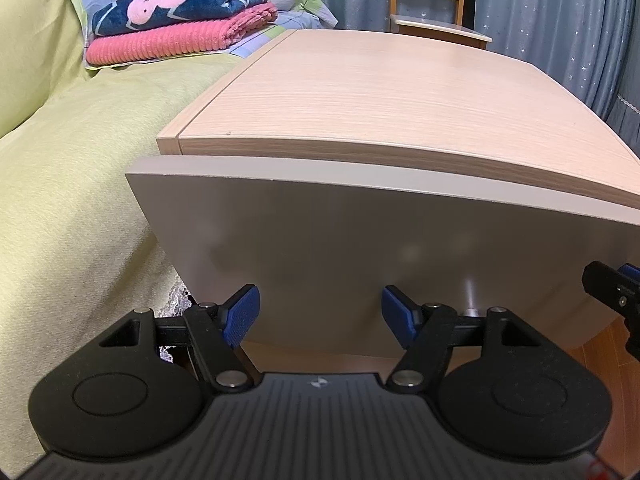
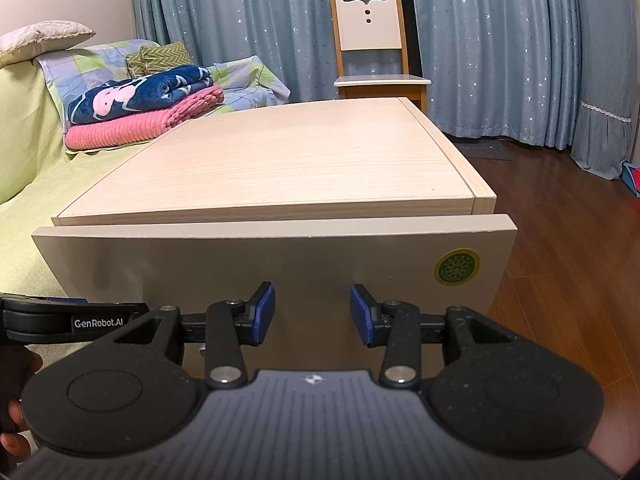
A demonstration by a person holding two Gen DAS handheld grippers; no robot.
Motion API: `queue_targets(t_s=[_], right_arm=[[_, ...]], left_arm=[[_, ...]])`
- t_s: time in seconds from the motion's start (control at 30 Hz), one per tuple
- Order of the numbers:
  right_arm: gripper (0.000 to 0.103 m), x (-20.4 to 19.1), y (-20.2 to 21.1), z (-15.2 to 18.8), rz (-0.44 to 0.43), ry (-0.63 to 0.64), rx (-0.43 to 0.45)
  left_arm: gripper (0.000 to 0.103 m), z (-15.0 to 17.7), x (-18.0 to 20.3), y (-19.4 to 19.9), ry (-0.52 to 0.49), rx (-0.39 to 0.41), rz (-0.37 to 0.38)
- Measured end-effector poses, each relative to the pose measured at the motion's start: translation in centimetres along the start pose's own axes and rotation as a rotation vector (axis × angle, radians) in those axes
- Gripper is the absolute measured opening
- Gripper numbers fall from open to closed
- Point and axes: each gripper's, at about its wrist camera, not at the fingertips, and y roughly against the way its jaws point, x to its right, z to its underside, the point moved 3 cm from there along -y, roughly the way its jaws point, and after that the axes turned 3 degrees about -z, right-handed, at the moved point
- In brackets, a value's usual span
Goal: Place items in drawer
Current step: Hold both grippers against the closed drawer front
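While both hang empty, my left hand-held gripper and right hand-held gripper gape wide. The drawer front stands just ahead of each.

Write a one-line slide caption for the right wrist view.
Open right gripper faces the drawer front of a wooden nightstand, folded blankets on the bed beyond.

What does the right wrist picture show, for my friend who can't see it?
An open right gripper faces the grey drawer front of a wooden bedside cabinet. Folded blankets lie on the bed to the left, and a chair stands by blue curtains behind.
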Motion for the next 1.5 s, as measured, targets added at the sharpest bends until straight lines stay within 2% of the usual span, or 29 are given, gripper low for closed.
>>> queue_targets(t_s=[1.5], right_arm=[[0.038,-0.22,-0.28,0.00,0.005,0.000,0.007]], left_arm=[[0.070,-0.65,0.32,-0.49,0.011,-0.008,0.006]])
